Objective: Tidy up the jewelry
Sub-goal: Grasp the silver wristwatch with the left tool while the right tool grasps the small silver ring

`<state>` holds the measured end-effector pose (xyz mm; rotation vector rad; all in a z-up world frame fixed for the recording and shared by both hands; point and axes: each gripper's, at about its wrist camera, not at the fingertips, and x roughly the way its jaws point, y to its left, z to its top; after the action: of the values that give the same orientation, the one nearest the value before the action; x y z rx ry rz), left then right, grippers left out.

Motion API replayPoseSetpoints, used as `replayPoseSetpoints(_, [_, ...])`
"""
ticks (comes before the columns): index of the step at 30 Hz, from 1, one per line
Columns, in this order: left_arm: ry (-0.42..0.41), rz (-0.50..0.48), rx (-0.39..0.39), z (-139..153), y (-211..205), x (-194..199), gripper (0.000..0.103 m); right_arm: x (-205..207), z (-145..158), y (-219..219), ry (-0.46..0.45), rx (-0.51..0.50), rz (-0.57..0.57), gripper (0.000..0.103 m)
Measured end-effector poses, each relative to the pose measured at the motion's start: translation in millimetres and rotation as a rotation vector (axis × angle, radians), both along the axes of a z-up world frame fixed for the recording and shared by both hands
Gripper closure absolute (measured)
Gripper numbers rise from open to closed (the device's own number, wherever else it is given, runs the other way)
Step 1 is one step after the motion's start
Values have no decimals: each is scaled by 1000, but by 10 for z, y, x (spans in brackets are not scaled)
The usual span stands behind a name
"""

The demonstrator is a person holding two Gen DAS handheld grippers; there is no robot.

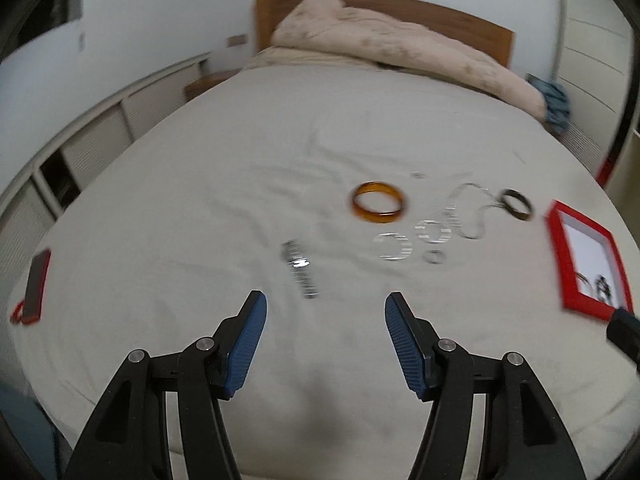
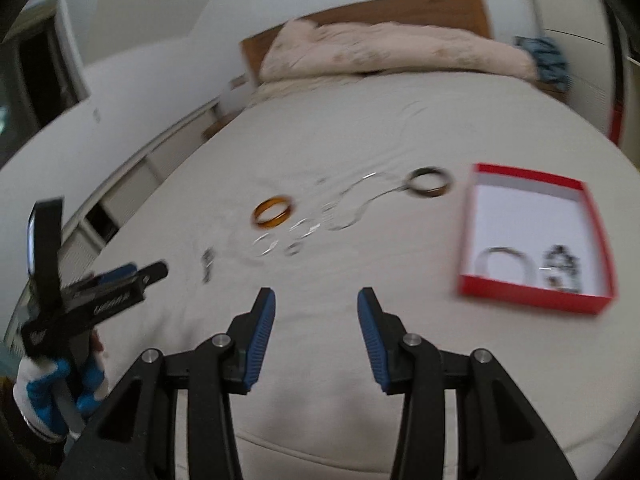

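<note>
Jewelry lies spread on the grey bed sheet. An amber bangle [image 1: 379,202] [image 2: 274,211], a dark bangle [image 1: 517,204] [image 2: 429,182], a thin chain [image 1: 472,216] [image 2: 360,204], clear rings [image 1: 394,246] [image 2: 267,246] and a silver bracelet [image 1: 301,269] [image 2: 207,264] lie loose. A red box [image 1: 586,256] [image 2: 532,236] at the right holds a silver bangle [image 2: 504,262] and a dark beaded piece [image 2: 560,268]. My left gripper [image 1: 326,304] [image 2: 136,274] is open and empty, just short of the silver bracelet. My right gripper [image 2: 316,300] is open and empty above the sheet, left of the box.
A pink duvet [image 1: 400,48] is piled at the wooden headboard [image 1: 472,20]. A red box lid [image 1: 36,286] lies at the bed's left edge. A blue cloth [image 1: 556,104] sits at the far right. White cabinets [image 1: 100,140] run along the left wall.
</note>
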<state>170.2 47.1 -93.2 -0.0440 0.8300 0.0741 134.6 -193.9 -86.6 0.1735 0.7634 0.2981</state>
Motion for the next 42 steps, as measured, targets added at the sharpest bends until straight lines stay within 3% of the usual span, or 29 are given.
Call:
replayPoseSetpoints(9, [56,45,-36,-448,369,505,42,595,-446,692,64,-2,94,62])
replayPoseSetpoints(21, [75,72,-60,-833,384,880,42,1337,-952,759,103,-57,37,63])
replayPoseSetpoints(30, [79,75,-47,-931,345,961,44,1604,-1123,922,90,-119,76,77])
replayPoseSetpoints(33, [74,69,-46,-944,333,967,51,1614,-1152,952,95,-138,77,84])
replayPoseSetpoints(36, [69,52,-56,-944,331,952,63,1630,-1159,952,98,-136,84,84])
replayPoseSetpoints(40, [62,31,-83,-937,339,951,89,1624,-1145,918,99,-111,94,84])
replayPoseSetpoints(42, [57,29,-92,-920,343,937,92,1608,-1134,895,98,-98,101,84])
